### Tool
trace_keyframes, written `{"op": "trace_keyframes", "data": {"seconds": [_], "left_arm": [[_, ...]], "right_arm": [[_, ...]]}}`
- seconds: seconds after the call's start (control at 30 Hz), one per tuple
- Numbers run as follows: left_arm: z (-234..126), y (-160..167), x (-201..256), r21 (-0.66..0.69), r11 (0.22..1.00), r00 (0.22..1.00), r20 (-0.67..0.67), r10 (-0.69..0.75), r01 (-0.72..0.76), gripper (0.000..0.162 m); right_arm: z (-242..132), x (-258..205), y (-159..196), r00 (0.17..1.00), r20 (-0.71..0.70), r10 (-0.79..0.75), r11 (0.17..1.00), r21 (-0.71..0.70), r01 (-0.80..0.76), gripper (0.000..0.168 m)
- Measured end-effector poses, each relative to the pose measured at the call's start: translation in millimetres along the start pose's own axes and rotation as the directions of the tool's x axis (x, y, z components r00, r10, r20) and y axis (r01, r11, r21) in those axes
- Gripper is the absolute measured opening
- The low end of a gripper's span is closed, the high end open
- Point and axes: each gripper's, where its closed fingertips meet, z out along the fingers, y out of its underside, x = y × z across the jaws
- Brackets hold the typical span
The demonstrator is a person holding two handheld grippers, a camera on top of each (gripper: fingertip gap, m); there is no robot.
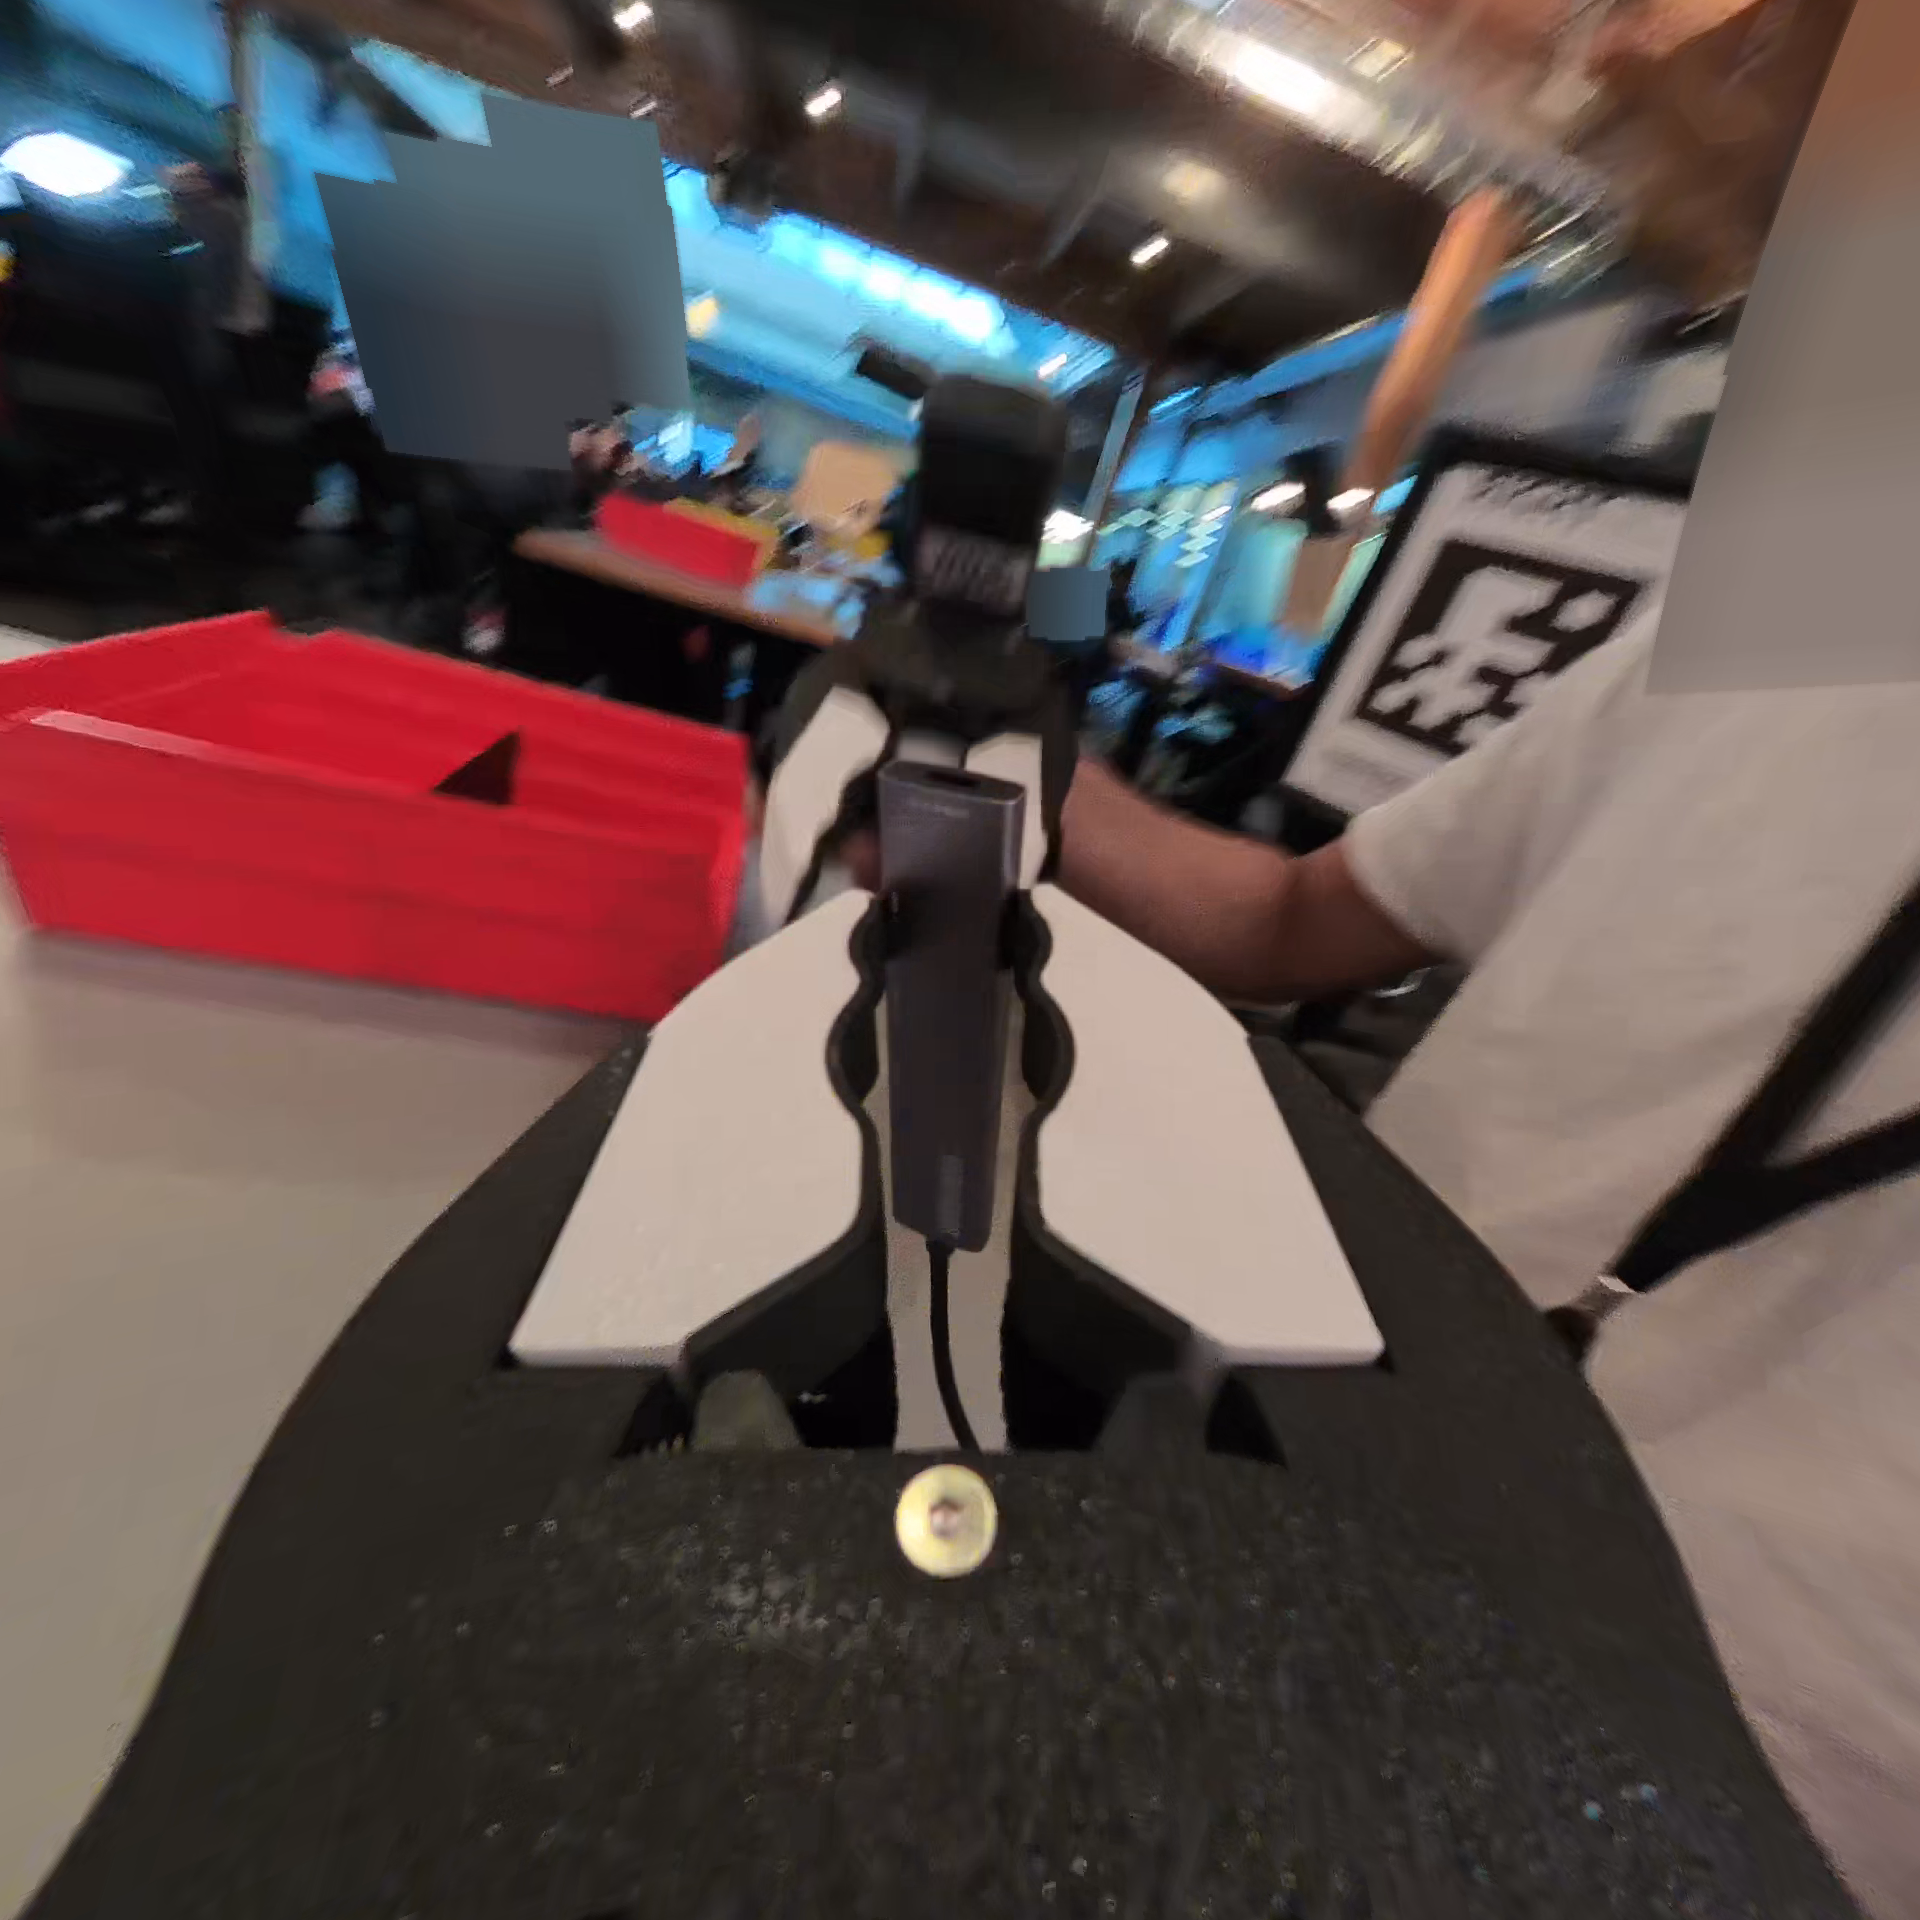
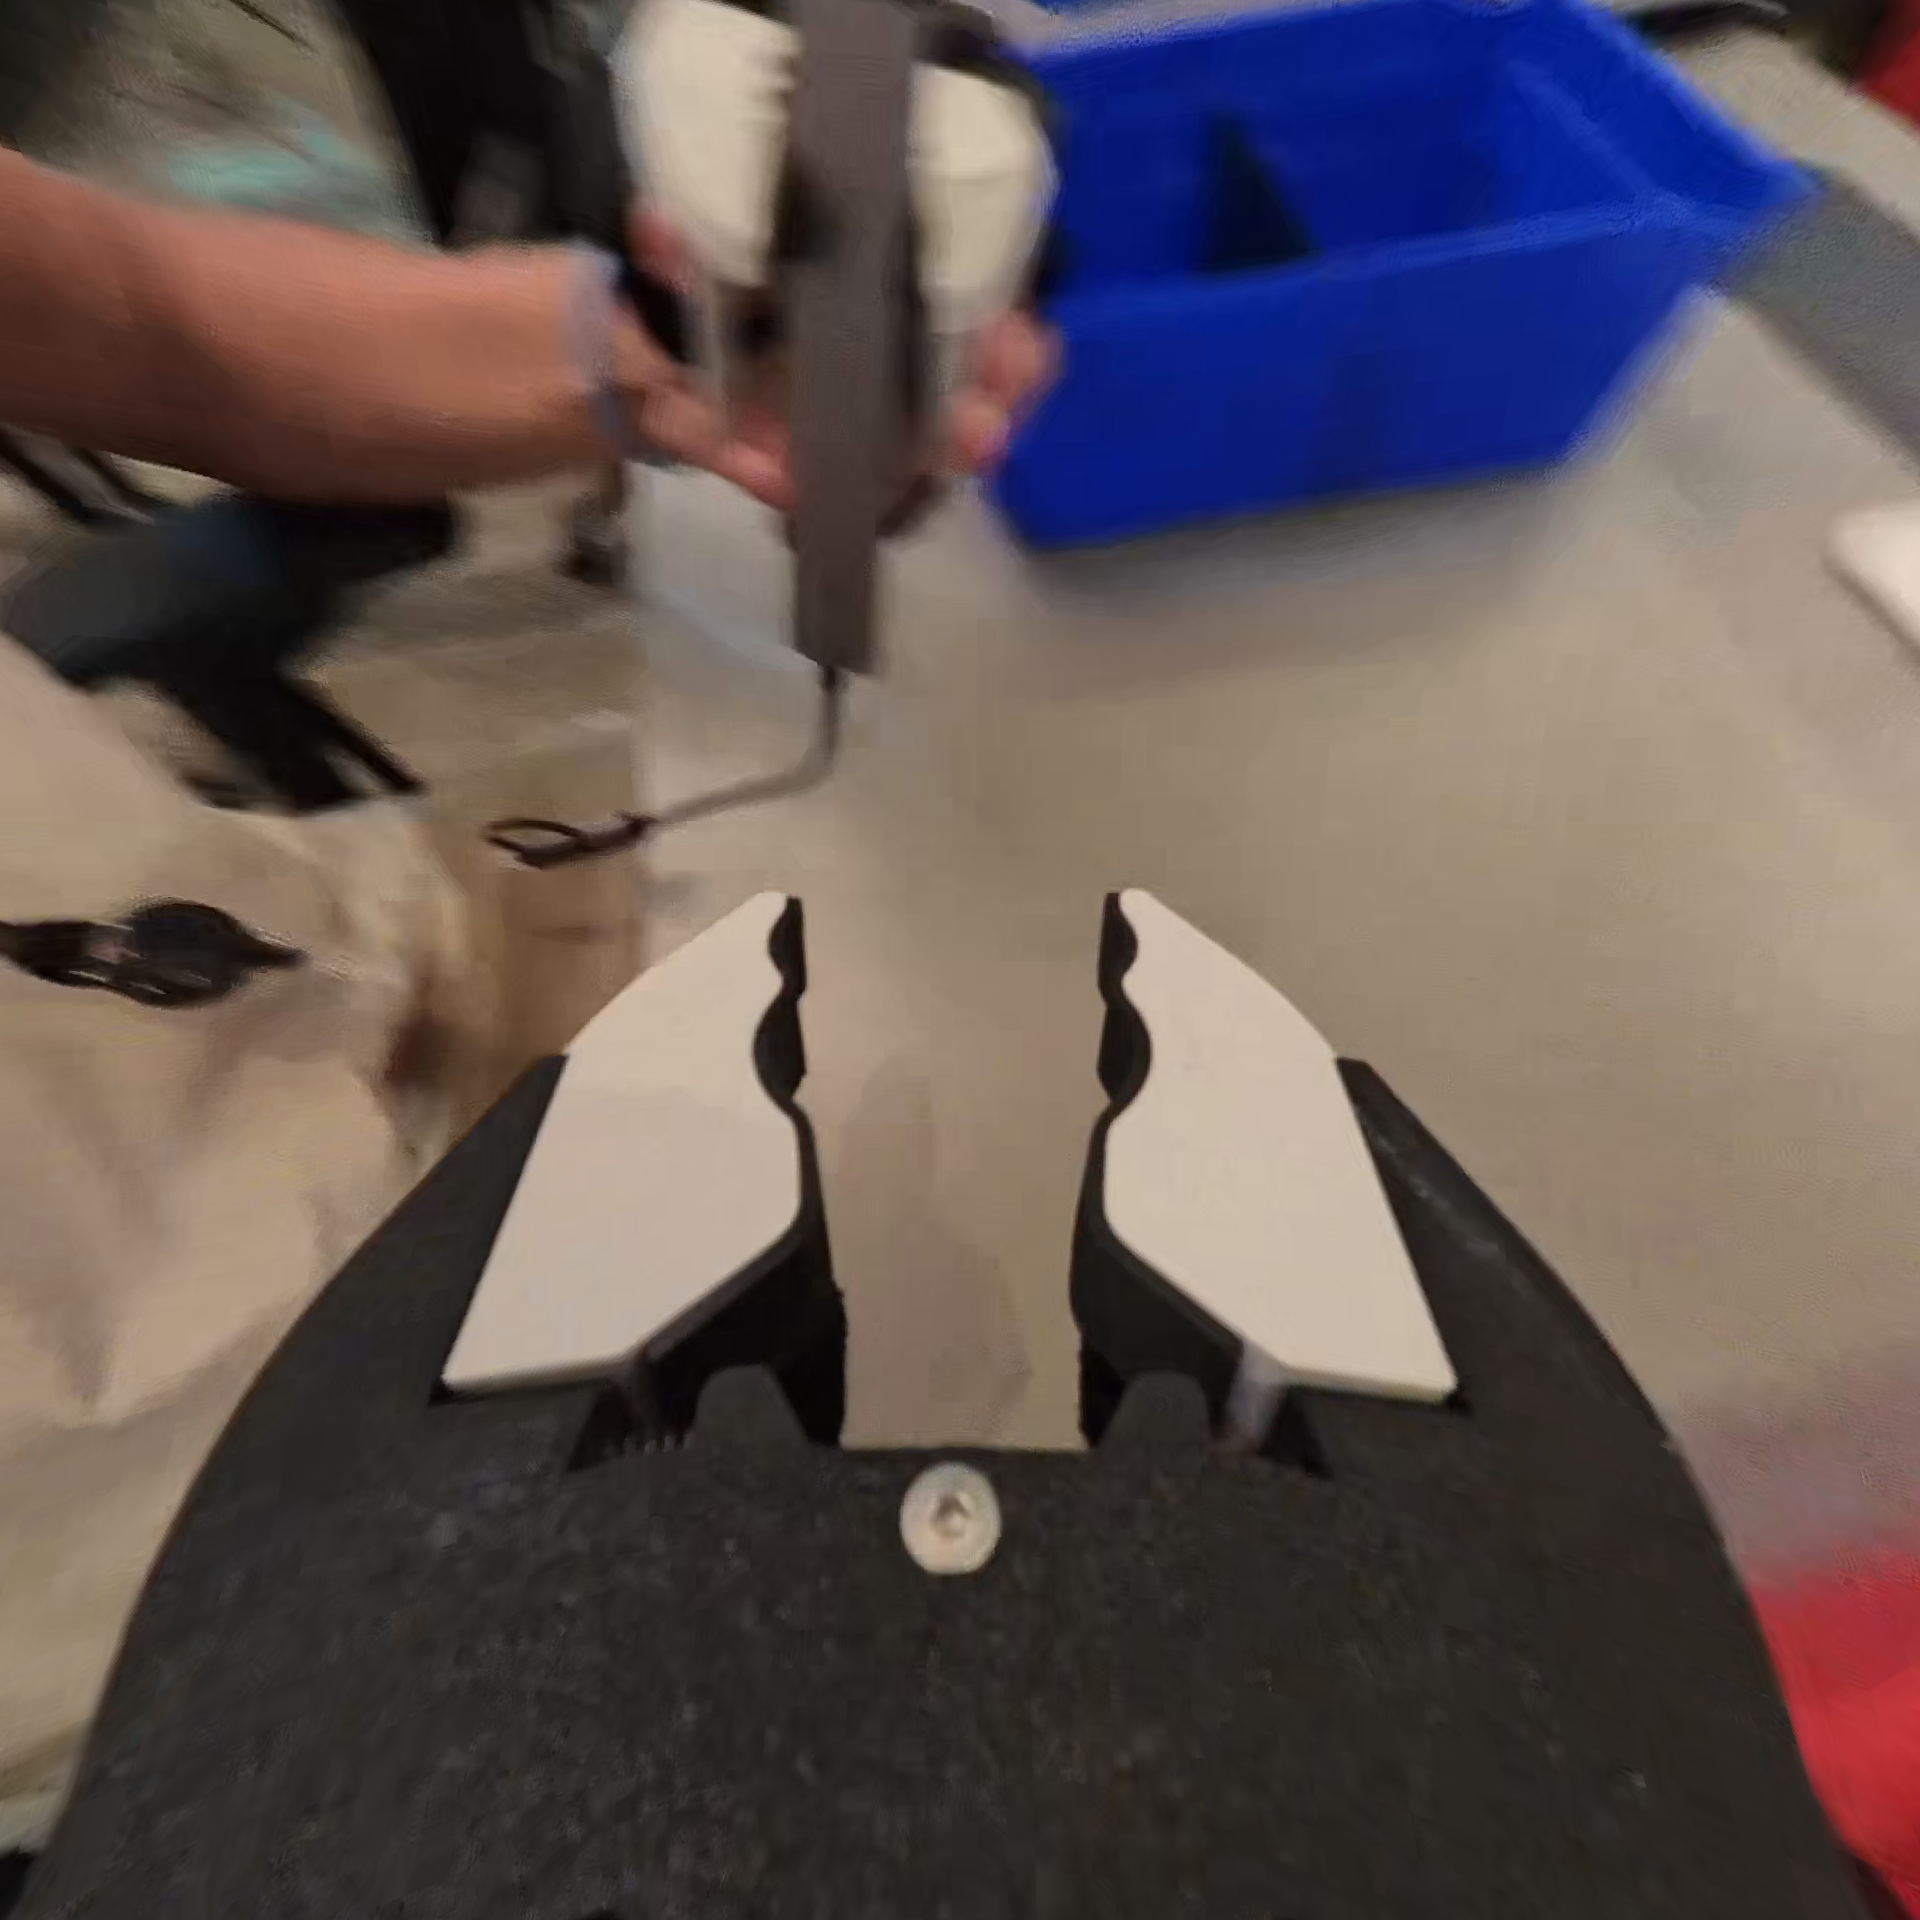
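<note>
Grey metal adapter point(image 1: 943, 997) sits pinched lengthwise in the left claw point(image 1: 945, 914), raised off the table point(image 1: 260, 1143) near the red bin point(image 1: 364, 831). Its dangling cable point(image 2: 727, 800) could snag the edge. The right claw point(image 2: 951, 914) hovers spread, empty.

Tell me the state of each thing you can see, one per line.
left gripper: shut on the grey adapter, held up off the table.
grey adapter: clamped between the fingers, its thin cable trailing down.
right gripper: open, nothing between the fingers.
red bin: upright on the table, contents unclear.
blue bin: upright on the table, contents unclear.
</note>
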Motion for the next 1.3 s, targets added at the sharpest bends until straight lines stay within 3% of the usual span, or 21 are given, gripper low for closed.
{"op": "trace_keyframes", "data": {"seconds": [0.07,0.13,0.2,0.33,0.4,0.53,0.6,0.67,0.77,0.87,0.97,1.13,1.3], "left_arm": [[1.0,-7.8,-1.2,0.032,0.999,1.0,-0.02,-0.005,0.005,0.022],[2.6,-13.4,-1.2,0.065,0.998,1.0,-0.025,-0.006,0.008,0.022],[4.1,-14.7,-9.6,0.072,0.997,0.998,0.055,-0.005,0.001,0.022],[-0.1,-12.0,-27.0,0.035,0.995,0.959,0.271,0.081,-0.094,0.022],[-0.9,-12.5,-26.5,0.051,0.994,0.953,0.292,0.075,-0.094,0.023],[-5.2,-8.4,-30.7,0.029,0.993,0.923,0.374,0.095,-0.114,0.024],[-15.3,-7.3,-31.0,-0.008,0.989,0.886,0.443,0.139,-0.151,0.04],[-28.0,-1.0,-25.2,-0.067,0.984,0.849,0.498,0.179,-0.168,0.043],[-41.4,17.4,-3.2,-0.099,0.986,0.841,0.516,0.165,-0.133,0.032],[-50.5,45.9,17.4,-0.084,0.994,0.845,0.523,0.109,-0.076,0.026],[-59.1,73.2,28.5,-0.11,0.994,0.842,0.535,0.071,-0.014,0.025],[-63.3,84.0,34.0,-0.147,0.989,0.842,0.534,0.078,0.001,0.025],[-59.0,89.4,35.9,-0.172,0.985,0.848,0.523,0.084,0.008,0.025]], "right_arm": [[39.1,-20.9,-14.3,0.995,0.097,0.015,0.998,0.061,-0.021,0.058],[63.1,-20.5,-29.4,0.997,0.08,0.01,0.992,0.127,-0.02,0.059],[73.3,-13.2,-44.9,0.999,0.032,0.029,0.978,0.204,-0.034,0.055],[71.9,0.5,-58.0,0.994,-0.108,0.03,0.961,0.278,0.001,0.039],[70.6,6.8,-59.1,0.985,-0.166,0.047,0.954,0.298,0.005,0.022],[71.6,10.5,-53.9,0.985,-0.155,0.072,0.958,0.287,-0.025,0.022],[63.7,22.5,-51.7,0.978,-0.195,0.079,0.964,0.266,-0.024,0.022],[39.0,42.6,-61.7,0.96,-0.268,0.08,0.958,0.287,0.001,0.022],[-27.6,80.6,-98.5,0.903,-0.426,0.06,0.942,0.323,0.09,0.022],[-109.0,125.6,-133.8,0.767,-0.641,-0.003,0.941,0.257,0.219,0.022],[-181.4,168.4,-154.3,0.659,-0.752,0.001,0.937,0.232,0.263,0.022],[-254.6,262.1,-112.4,0.445,-0.895,-0.037,0.979,0.057,0.196,0.022],[-234.4,318.0,-23.8,0.483,-0.875,0.031,0.999,0.023,-0.022,0.022]]}}
